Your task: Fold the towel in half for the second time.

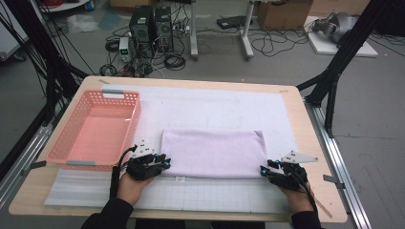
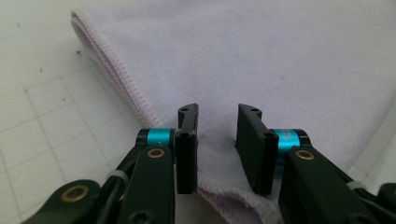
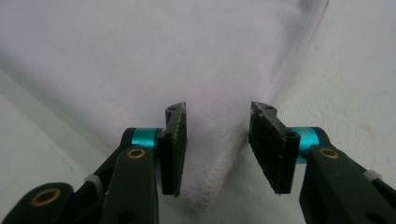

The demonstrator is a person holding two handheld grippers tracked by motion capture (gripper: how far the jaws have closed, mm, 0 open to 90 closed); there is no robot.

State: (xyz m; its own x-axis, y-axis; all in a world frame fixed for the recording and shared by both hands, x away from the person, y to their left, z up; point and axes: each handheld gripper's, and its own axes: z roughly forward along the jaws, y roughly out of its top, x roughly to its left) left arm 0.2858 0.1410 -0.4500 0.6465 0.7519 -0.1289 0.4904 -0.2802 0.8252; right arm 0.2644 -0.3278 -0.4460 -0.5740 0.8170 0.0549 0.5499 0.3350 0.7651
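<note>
The folded towel [image 1: 213, 153] lies flat on the mat [image 1: 296, 119] with its two near corners between my parted jaws, one under my left gripper [image 2: 217, 140] and one under my right gripper [image 3: 217, 140], neither closed on the cloth, and a pink basket [image 1: 71, 155] beyond my left jaws.

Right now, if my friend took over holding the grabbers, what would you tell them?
Left gripper: open, jaws astride the towel's near left corner.
Right gripper: open, jaws astride the near right corner.
The towel lies folded flat on the white mat; the pink basket to its left is empty.
Done: one fold, it seems. Left: probably pinch both corners, fold again, maybe put it in the basket.
</note>
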